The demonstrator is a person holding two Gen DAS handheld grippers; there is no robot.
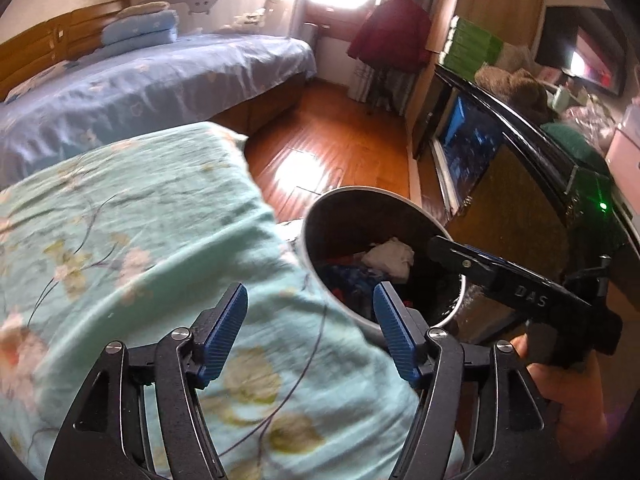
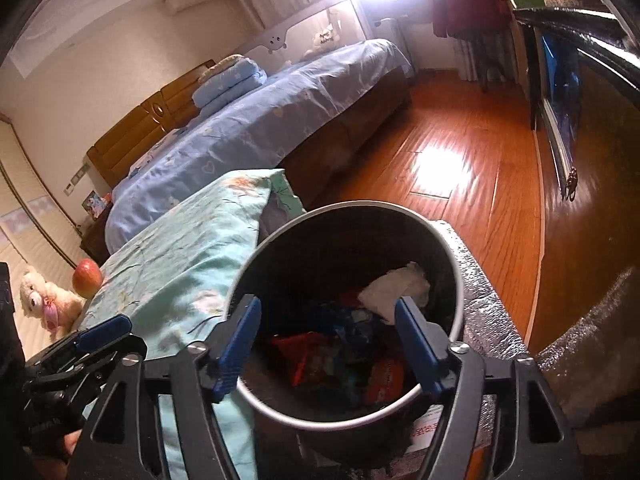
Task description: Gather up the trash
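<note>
A round black trash bin (image 2: 448, 256) with a silver rim stands beside a bed with a teal floral cover (image 2: 180, 256). Inside lie a crumpled white tissue (image 2: 394, 286), red and blue wrappers (image 2: 320, 352). My right gripper (image 2: 326, 348) is open and empty, held just above the bin's near rim. In the left wrist view my left gripper (image 1: 310, 336) is open and empty over the teal cover (image 1: 132, 216), left of the bin (image 1: 320, 216). The right gripper (image 1: 500, 276) reaches over the bin from the right, above the tissue (image 1: 390, 256).
A red apple (image 2: 87, 277) and a plush bear (image 2: 44, 304) sit at the teal bed's far left. A blue-sheeted bed (image 2: 260, 120) lies behind. Wooden floor (image 2: 460, 152) stretches beyond the bin. A dark cabinet (image 1: 520, 200) stands to the right. Silver foil matting (image 2: 484, 312) lies by the bin.
</note>
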